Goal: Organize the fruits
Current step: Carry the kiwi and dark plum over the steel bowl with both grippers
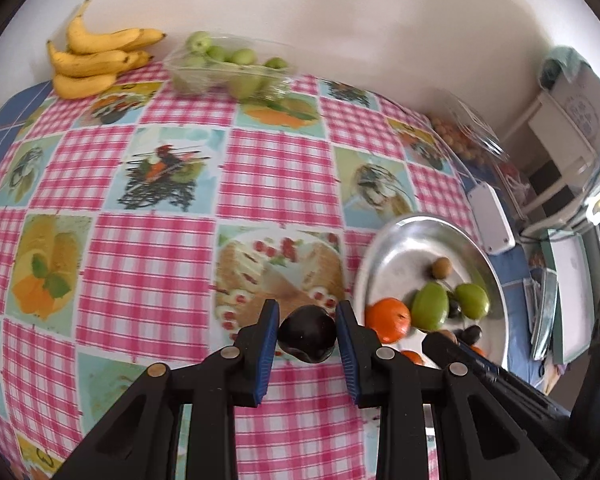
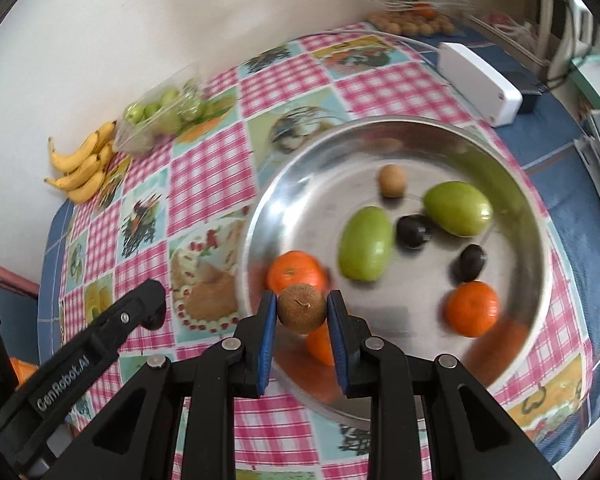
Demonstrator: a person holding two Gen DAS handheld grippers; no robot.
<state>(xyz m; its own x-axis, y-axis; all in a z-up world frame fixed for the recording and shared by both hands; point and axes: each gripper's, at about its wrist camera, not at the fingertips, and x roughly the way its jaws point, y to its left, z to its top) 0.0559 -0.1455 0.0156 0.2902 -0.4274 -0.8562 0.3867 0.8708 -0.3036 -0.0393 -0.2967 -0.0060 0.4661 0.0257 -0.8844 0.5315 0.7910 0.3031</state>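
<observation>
My left gripper [image 1: 307, 334] is shut on a dark plum [image 1: 307, 339] and holds it above the checked tablecloth, left of the steel bowl [image 1: 404, 236]. My right gripper [image 2: 302, 312] is shut on a small brown round fruit [image 2: 302, 307] over the near left part of the bowl [image 2: 532, 216]. In the bowl lie two green fruits [image 2: 366, 249] [image 2: 458, 208], oranges [image 2: 473, 308] [image 2: 296, 272], two dark plums [image 2: 414, 230] [image 2: 472, 261] and another brown fruit [image 2: 392, 180]. The left gripper's body [image 2: 140, 312] shows at the lower left of the right wrist view.
A bunch of bananas [image 1: 96, 58] and a clear tray of green fruits [image 1: 228, 66] sit at the table's far edge by the wall. A white box [image 2: 480, 80] lies beyond the bowl. A clear package of small brown fruits [image 2: 412, 20] sits at the far corner.
</observation>
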